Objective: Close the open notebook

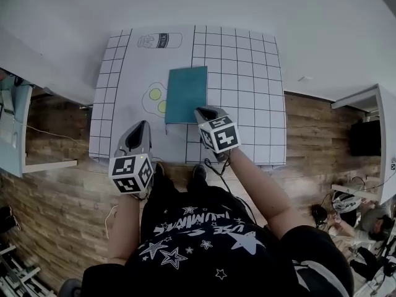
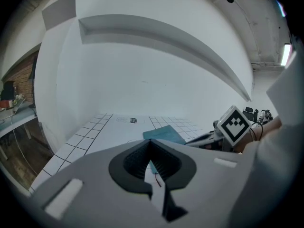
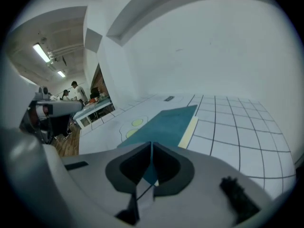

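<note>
Notebook (image 1: 187, 93) lies shut, teal cover up, mid-bench, its 9 o'clock edge over a printed egg drawing (image 1: 154, 95). The white gridded bench (image 1: 247, 60) is bare from the book to its 3 o'clock edge. Wood floor (image 1: 55, 197) borders the 6 o'clock edge. The right hand-held gripper (image 1: 207, 113), jaws pressed together and empty, sits at the book's 5 o'clock corner. The left hand-held gripper (image 1: 140, 129), likewise closed and empty, hangs well apart at 7 o'clock.

notebook (image 1: 186, 94): teal cover, cream page edge
table mat (image 1: 247, 73): white, black grid
printed circles (image 1: 155, 94): yellow-green
left gripper (image 1: 141, 126), right gripper (image 1: 204, 111): grey, black-and-white marker squares
floor (image 1: 55, 190): brown
</note>
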The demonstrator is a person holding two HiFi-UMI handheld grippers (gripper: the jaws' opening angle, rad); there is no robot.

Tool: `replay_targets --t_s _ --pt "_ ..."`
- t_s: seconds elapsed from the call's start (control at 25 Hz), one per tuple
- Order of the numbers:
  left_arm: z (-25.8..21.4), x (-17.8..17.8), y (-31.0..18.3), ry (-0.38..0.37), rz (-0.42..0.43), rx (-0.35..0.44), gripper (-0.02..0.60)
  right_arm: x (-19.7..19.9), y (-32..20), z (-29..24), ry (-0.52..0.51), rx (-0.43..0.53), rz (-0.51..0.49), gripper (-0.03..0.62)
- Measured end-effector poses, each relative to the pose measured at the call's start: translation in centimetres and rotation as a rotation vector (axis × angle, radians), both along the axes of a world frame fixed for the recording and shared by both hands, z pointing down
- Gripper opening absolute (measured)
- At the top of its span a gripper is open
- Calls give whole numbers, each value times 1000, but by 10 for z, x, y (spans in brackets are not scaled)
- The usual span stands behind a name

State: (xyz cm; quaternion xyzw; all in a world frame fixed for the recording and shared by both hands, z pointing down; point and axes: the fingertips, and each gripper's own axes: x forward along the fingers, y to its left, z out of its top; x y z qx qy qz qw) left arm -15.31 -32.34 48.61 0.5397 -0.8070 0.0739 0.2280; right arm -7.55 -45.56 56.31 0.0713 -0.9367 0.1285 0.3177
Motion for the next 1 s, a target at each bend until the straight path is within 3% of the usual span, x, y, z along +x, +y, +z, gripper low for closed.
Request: replay_targets --t_s 0.16,0.68,1.0 --pt "-7 2 5 -10 -24 5 9 5 -1 34 143 -20 -3 23" --pt "-1 -13 30 4 10 35 9 2 -2 44 202 40 36 23" --pt "-6 -24 61 25 136 67 9 9 14 -7 51 35 230 23"
